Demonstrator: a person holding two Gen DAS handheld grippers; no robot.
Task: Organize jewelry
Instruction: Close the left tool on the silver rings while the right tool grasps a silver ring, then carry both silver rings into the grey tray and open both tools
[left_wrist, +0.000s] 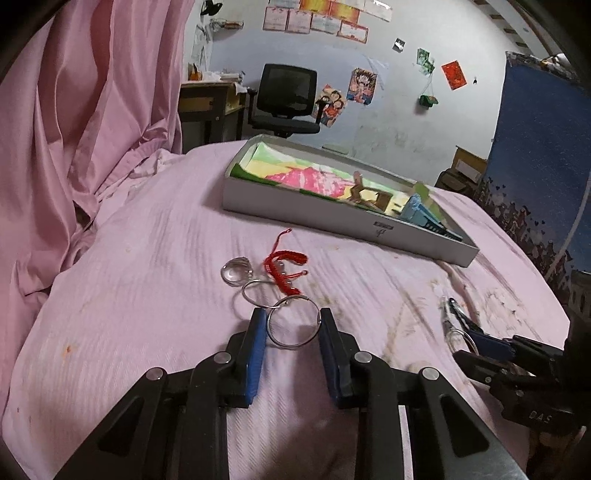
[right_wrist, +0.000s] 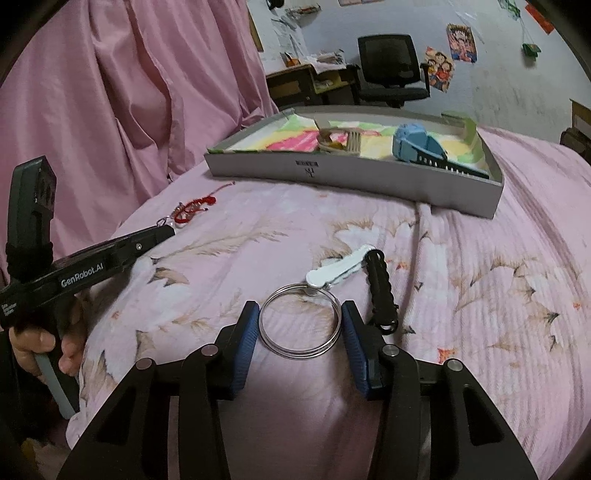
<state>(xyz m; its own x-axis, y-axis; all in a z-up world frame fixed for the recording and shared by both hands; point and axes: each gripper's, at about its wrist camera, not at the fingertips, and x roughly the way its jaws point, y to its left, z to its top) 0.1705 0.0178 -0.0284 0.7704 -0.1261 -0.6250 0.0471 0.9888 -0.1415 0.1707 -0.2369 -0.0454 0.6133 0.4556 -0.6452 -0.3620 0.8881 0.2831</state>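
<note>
The bed (left_wrist: 147, 295) fills most of the room, pink cover rumpled, and a shallow grey box (right_wrist: 354, 173) sits on it with a blue comb (right_wrist: 417, 146) inside. Nearer, the left hand-held gripper (left_wrist: 291, 325) has its fingers spread around a metal ring (left_wrist: 293, 323) lying on the cover; the right hand-held gripper (right_wrist: 299, 325) is spread around another ring (right_wrist: 300, 320) (a white tag (right_wrist: 338, 271) is attached). A red bracelet (left_wrist: 284, 267) lies just beyond the left ring.
</note>
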